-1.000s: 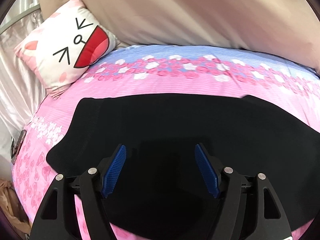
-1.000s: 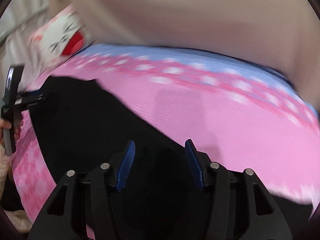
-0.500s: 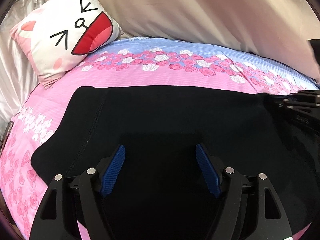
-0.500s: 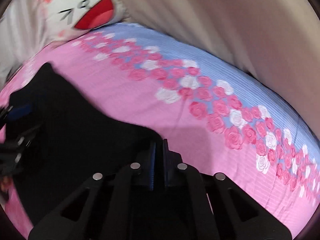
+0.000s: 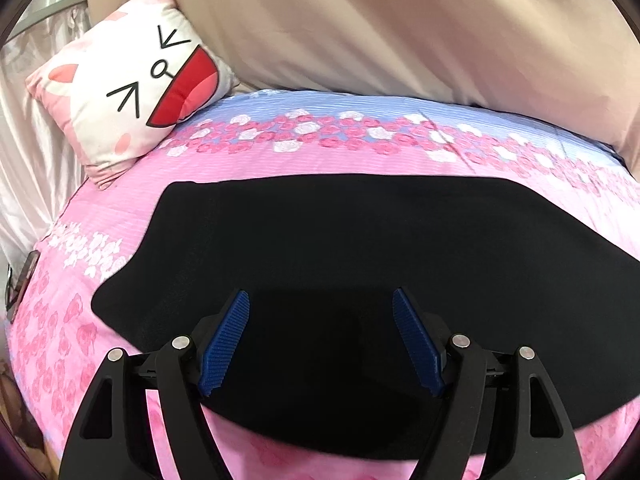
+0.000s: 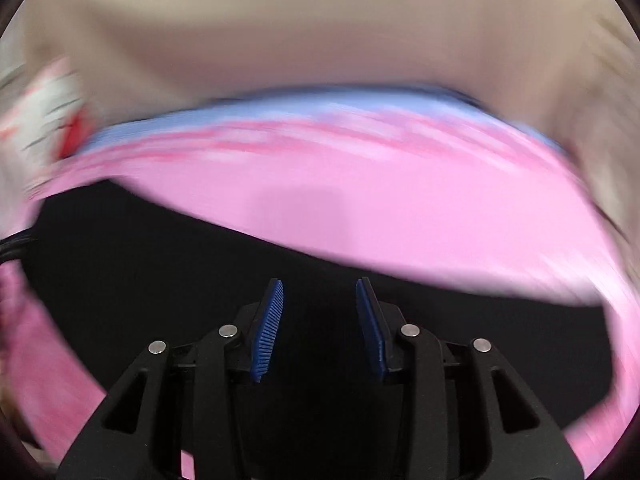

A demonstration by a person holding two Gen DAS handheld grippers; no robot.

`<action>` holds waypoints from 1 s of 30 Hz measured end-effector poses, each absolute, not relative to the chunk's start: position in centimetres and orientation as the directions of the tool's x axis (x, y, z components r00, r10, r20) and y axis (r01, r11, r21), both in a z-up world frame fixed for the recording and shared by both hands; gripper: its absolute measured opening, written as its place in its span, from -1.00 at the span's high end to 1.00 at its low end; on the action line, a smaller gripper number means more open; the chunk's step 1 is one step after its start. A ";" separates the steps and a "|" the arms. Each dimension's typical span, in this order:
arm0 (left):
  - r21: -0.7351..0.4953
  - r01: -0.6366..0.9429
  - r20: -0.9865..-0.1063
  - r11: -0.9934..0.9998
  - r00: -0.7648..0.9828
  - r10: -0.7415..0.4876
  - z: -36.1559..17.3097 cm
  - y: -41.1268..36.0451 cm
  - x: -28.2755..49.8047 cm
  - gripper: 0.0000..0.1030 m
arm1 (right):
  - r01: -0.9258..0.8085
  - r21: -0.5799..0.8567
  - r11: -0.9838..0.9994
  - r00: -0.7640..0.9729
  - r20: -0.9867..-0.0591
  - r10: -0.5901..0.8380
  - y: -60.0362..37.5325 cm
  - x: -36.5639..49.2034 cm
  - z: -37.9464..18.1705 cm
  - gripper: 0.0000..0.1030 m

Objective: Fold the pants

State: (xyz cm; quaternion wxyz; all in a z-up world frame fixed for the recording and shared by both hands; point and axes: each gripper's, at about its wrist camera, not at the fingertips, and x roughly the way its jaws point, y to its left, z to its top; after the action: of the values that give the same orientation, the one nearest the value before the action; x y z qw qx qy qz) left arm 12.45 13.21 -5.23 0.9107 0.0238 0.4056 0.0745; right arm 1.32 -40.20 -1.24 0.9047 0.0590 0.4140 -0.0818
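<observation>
Black pants [image 5: 340, 248] lie flat as a wide dark shape on the pink flowered bedsheet [image 5: 280, 160]. My left gripper [image 5: 321, 300] hovers over their near part, open, with nothing between its blue pads [image 5: 224, 344]. In the blurred right wrist view the pants [image 6: 160, 264] fill the lower left. My right gripper [image 6: 319, 286] is above them, its jaws opening, and no cloth is between the pads. A dark part of the other gripper shows at the left edge.
A white cat-face cushion [image 5: 136, 92] leans at the bed's far left corner. A beige curtain or cover [image 5: 400, 24] hangs behind the bed. A dark phone-like object [image 5: 20, 284] lies at the left bed edge. Silvery drapery [image 5: 24, 148] is on the left.
The right gripper was shut half a second ago and now has its jaws apart; its view swung back over the pants. The left view shifted slightly; the right gripper left its frame.
</observation>
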 end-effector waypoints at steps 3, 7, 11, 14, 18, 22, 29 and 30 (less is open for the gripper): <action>0.100 -0.082 -0.741 0.992 0.659 0.129 -5.2 10.4 11.9 -0.39 | 0.401 0.047 0.915 0.590 -0.777 -0.218 -49.7 -3.1 -2.3 0.23; 0.111 -0.029 -0.746 0.993 0.658 0.103 -5.2 5.9 11.7 -0.39 | 0.368 0.112 0.923 0.629 -0.761 -0.158 -54.1 -4.0 -2.8 0.28; 0.115 0.015 -0.748 0.993 0.659 0.077 -4.9 2.0 11.4 -0.39 | 0.320 0.082 0.944 0.619 -0.772 -0.143 -55.1 -2.7 -2.9 0.24; 0.146 0.033 -0.744 0.989 0.662 0.088 -4.7 0.0 11.5 -0.40 | 0.261 0.079 0.962 0.611 -0.785 -0.102 -55.2 -1.8 -3.4 0.65; 0.163 0.039 -0.746 0.986 0.659 0.098 -4.5 -1.8 12.0 -0.39 | 0.236 0.013 0.972 0.663 -0.733 -0.151 -55.3 -1.5 -0.5 0.78; 0.185 0.057 -0.744 0.981 0.661 0.101 -4.8 -3.2 12.5 -0.45 | 0.269 -0.036 0.962 0.567 -0.802 -0.189 -57.3 0.6 -3.7 0.73; 0.185 0.069 -0.765 0.980 0.636 0.100 -6.1 -3.6 13.0 -0.45 | 0.289 0.072 0.955 0.691 -0.706 -0.157 -57.4 -2.4 0.4 0.38; 0.184 0.072 -0.767 0.980 0.634 0.097 -6.2 -3.7 13.1 -0.45 | 0.262 0.096 0.960 0.687 -0.718 -0.116 -57.3 -2.1 -0.1 0.39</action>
State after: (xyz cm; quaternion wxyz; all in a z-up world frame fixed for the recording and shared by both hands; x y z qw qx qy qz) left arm 13.13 -3.68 -6.18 0.8985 0.0988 0.4277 0.0071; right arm -2.12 -57.27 -0.06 0.9133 0.0960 0.3820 -0.1034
